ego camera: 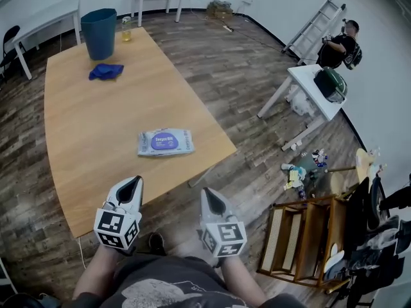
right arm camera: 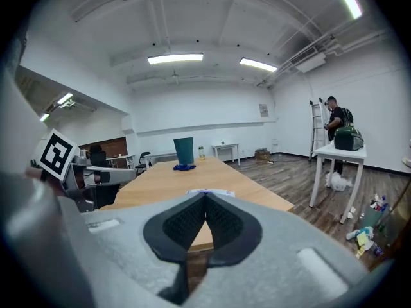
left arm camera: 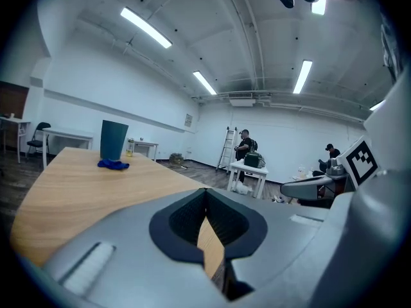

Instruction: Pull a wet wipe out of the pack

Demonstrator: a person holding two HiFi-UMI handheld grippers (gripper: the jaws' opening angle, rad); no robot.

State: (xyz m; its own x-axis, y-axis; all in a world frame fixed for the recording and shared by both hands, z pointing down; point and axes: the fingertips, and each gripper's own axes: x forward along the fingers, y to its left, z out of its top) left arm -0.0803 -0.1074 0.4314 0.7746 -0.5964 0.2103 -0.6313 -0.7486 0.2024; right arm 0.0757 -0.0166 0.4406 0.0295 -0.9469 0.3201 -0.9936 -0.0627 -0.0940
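A flat wet wipe pack (ego camera: pixel 166 142) with a purple label lies on the wooden table (ego camera: pixel 83 140), toward its near right side. In the right gripper view only a thin edge of the pack (right arm camera: pixel 209 191) shows above the jaws. My left gripper (ego camera: pixel 133 181) is shut and empty, over the table's near edge. Just off that near edge, my right gripper (ego camera: pixel 210 193) is also shut and holds nothing. Both point toward the pack and stay short of it. In their own views the left gripper (left arm camera: pixel 205 201) and the right gripper (right arm camera: pixel 205 204) have their pads pressed together.
A teal bin (ego camera: pixel 99 32), a blue cloth (ego camera: pixel 106 72) and a small bottle (ego camera: pixel 126 29) stand at the table's far end. A white side table (ego camera: pixel 308 92), a ladder (ego camera: pixel 314 24), a person (ego camera: pixel 337 43) and a wooden rack (ego camera: pixel 308 236) are to the right.
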